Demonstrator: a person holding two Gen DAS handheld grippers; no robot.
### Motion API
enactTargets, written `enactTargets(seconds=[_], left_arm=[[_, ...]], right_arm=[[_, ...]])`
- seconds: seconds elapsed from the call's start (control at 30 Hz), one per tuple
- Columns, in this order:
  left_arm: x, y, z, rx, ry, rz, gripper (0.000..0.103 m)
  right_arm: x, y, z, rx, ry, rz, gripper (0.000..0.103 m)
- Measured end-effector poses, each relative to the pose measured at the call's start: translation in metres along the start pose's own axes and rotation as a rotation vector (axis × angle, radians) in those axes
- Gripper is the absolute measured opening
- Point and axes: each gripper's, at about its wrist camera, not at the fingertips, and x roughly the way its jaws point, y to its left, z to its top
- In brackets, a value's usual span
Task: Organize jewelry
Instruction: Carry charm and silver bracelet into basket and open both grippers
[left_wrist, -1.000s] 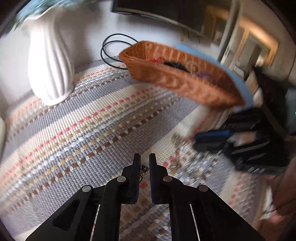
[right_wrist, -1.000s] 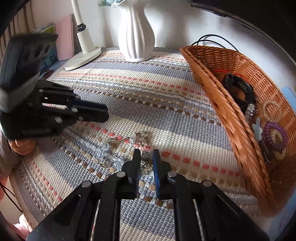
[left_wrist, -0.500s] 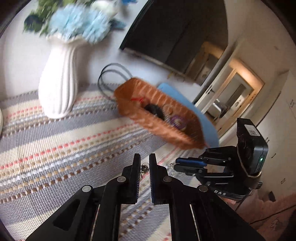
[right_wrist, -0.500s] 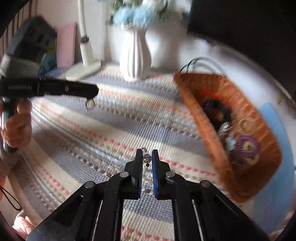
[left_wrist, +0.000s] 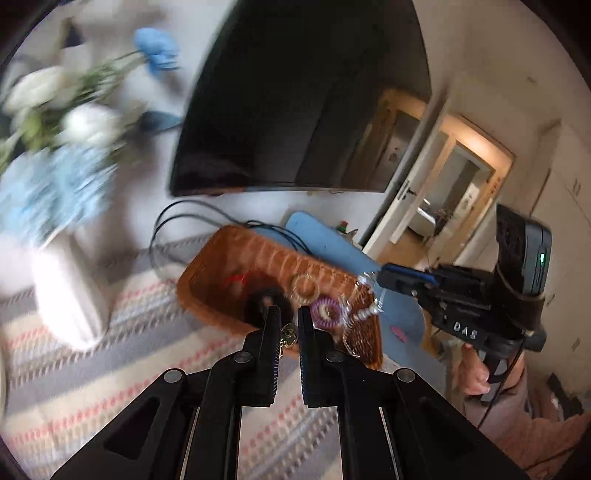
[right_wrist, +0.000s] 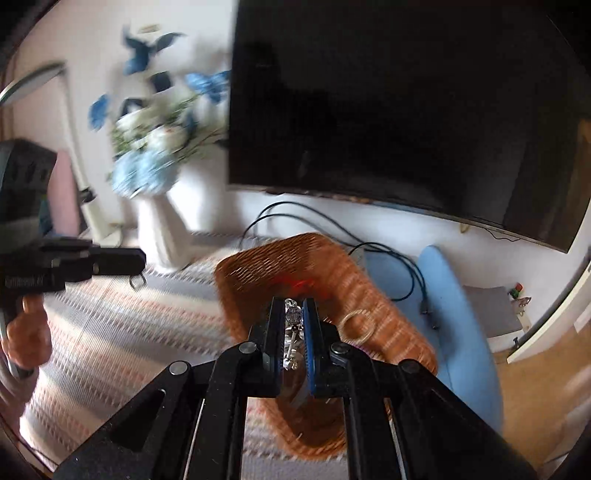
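Nearest in the left wrist view, the left hand-held gripper (left_wrist: 289, 325) is pinched on a small gold-toned jewelry piece (left_wrist: 287, 334) between its tips, raised above the striped woven mat (left_wrist: 122, 369) covering the bench, just short of the near rim of the brown woven wicker basket (left_wrist: 236, 254). Inside the basket lie a black fuzzy hair tie (left_wrist: 260, 297), a purple spiral hair tie (left_wrist: 325, 312) and a thin gold ring-shaped bangle (left_wrist: 305, 287). The right hand-held gripper (right_wrist: 294, 314) is clamped on a silver beaded crystal chain (right_wrist: 293, 332), directly over the basket's open interior; in the left view the chain dangles from its tips above the basket's right end. Left of the basket, the mat has open room up to the white ribbed vase of blue and white flowers (left_wrist: 64, 288). Behind the basket, black cables (right_wrist: 332, 225) loop along the wall edge under a large dark screen (right_wrist: 406, 110). A light-blue pad (right_wrist: 450, 295) lies right of the basket.
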Motion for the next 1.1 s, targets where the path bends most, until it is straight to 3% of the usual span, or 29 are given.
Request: enactTargets(seconds=[0.27,0.43,0.57,0.7,0.77,0.93,1.1], left_arm=[[0.096,0.020,0.021,0.002,0.058,0.025,0.009],[0.142,0.044,0.012,-0.040,0.121,0.046,0.009],[0.150,0.045,0.012,-0.050,0.140,0.076,0.013],[0.133,0.036,0.011,-0.065,0.125,0.076,0.052],[0.117,0.024,0.012,-0.048,0.106,0.089,0.052],[0.056,-0.019,0.012,0.011,0.038,0.113,0.053],[-0.020,-0.061,-0.009,0.043,-0.076,0.160,0.074]], right_arm=[[0.089,-0.033,0.014,0.054,0.089,-0.073,0.010],[0.129,-0.045,0.004,0.089,0.158,-0.048,0.010],[0.133,-0.053,-0.004,0.135,0.160,0.015,0.010],[0.114,-0.062,-0.006,0.187,0.134,0.056,0.020],[0.096,-0.061,-0.005,0.189,0.112,0.050,0.032],[0.025,-0.052,-0.007,0.210,0.025,0.082,0.039],[-0.055,-0.025,-0.025,0.229,-0.081,0.064,0.064]])
